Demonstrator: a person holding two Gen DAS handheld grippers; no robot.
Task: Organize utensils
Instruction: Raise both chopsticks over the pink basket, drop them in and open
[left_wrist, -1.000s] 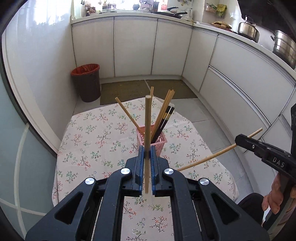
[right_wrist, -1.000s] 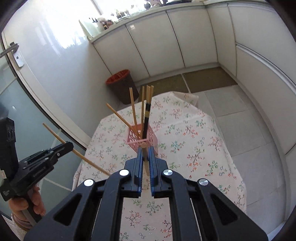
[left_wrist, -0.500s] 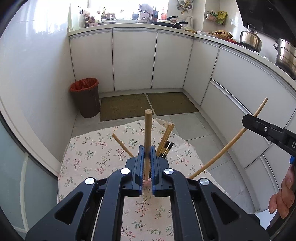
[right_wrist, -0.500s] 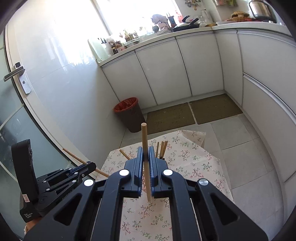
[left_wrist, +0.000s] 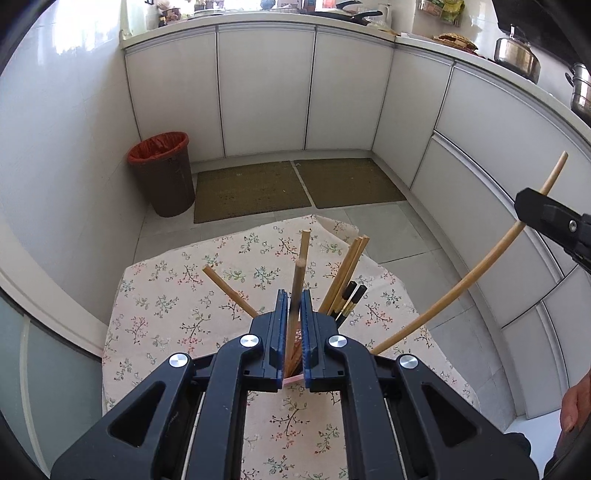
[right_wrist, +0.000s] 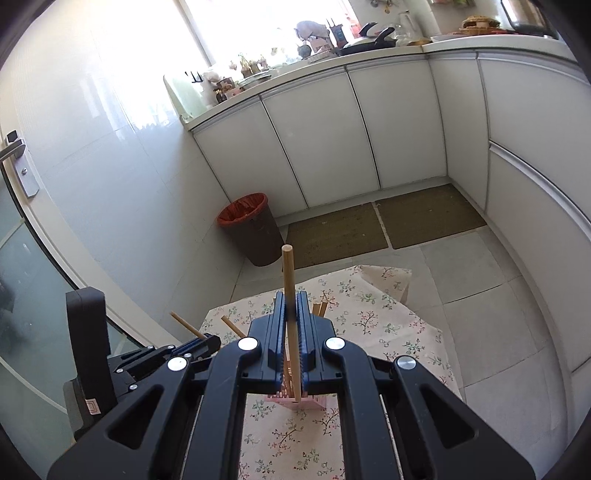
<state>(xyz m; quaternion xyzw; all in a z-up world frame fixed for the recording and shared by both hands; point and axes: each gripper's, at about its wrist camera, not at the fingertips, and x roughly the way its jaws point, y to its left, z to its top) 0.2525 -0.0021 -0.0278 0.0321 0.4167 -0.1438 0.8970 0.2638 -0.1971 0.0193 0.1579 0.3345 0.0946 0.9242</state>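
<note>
Left wrist view: the left gripper (left_wrist: 291, 310) has its jaws parted slightly around a wooden chopstick (left_wrist: 296, 291) that stands between them over the pink holder (left_wrist: 293, 377) on the worktop (left_wrist: 177, 295); whether they pinch it is unclear. More chopsticks (left_wrist: 345, 275) lean in the holder.

Right wrist view: the right gripper (right_wrist: 291, 314) has its jaws closed on a second chopstick (right_wrist: 289, 280), upright above the holder (right_wrist: 295, 400).

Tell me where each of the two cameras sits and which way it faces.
Left wrist view: on the left gripper, looking over a chopstick in its fingers toward the cabinets; the right gripper and some hand show at right.
Right wrist view: on the right gripper, facing the same corner, holding another chopstick; the left gripper shows at left.
Shared: floral tablecloth, pink holder, trash bin.
</note>
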